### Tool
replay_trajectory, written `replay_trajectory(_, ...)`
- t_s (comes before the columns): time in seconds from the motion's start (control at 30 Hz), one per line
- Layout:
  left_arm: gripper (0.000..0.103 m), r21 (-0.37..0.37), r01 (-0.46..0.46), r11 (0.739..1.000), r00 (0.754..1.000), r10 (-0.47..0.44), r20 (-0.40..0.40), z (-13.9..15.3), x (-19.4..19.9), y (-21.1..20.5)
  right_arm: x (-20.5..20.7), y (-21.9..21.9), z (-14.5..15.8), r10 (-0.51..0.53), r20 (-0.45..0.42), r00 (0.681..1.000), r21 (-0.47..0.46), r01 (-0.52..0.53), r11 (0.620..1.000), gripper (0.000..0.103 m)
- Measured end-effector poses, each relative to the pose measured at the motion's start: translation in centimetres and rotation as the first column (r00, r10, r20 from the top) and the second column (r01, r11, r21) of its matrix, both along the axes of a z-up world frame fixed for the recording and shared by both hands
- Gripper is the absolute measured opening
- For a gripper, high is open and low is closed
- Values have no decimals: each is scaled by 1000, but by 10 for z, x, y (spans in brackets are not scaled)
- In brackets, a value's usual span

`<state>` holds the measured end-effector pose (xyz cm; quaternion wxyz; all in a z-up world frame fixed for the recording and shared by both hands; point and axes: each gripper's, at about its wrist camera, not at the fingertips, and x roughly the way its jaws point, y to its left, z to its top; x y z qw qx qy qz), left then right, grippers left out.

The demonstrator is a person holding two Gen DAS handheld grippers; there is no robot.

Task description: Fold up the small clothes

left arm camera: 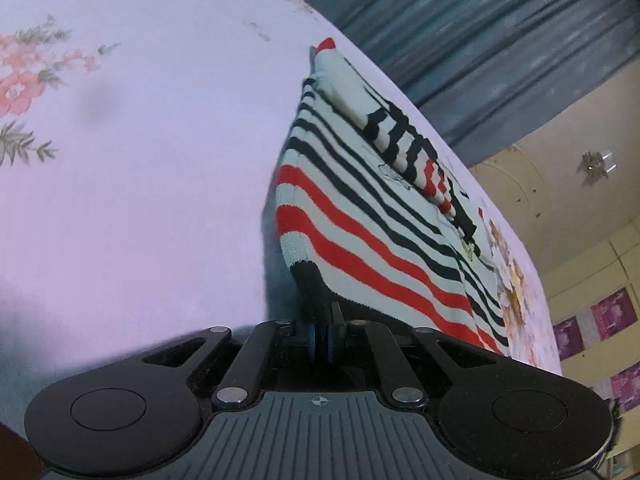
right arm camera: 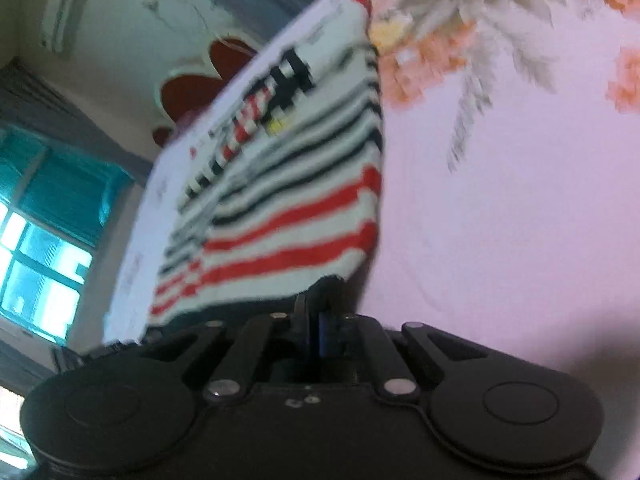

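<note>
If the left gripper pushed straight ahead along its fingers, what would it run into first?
The striped sweater: the left gripper is already shut on its dark hem, so it would likely bunch the knit forward over the floral sheet.

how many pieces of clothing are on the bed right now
1: a striped sweater lying on the floral bedsheet, its dark hem pinched at one corner by the left tool and at the other by the right tool. Nothing else shows; more could lie outside both views.

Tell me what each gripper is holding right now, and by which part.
Both hold the striped sweater. The left gripper is shut on its dark bottom hem at one near corner; the right gripper is shut on the same hem at the other corner.
</note>
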<state>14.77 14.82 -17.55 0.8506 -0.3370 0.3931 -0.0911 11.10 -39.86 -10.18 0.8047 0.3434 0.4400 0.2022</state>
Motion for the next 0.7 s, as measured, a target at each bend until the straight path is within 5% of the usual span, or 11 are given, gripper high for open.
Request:
replay_trajectory(0.27,4,-102,-100,990,985,113,127,26,22,7,31,-4,35,-31,119,992,30,27,999,4)
replay_trajectory(0.53,4,-128,-70,989,976,95,197,58,136,1,123,-3,61,-124,169,978,28,121,992,4)
replay_trajectory(0.7,4,-101,-40,994,985,56,165,69,231,-4,191,-10,65,-186,132,974,58,179,982,4)
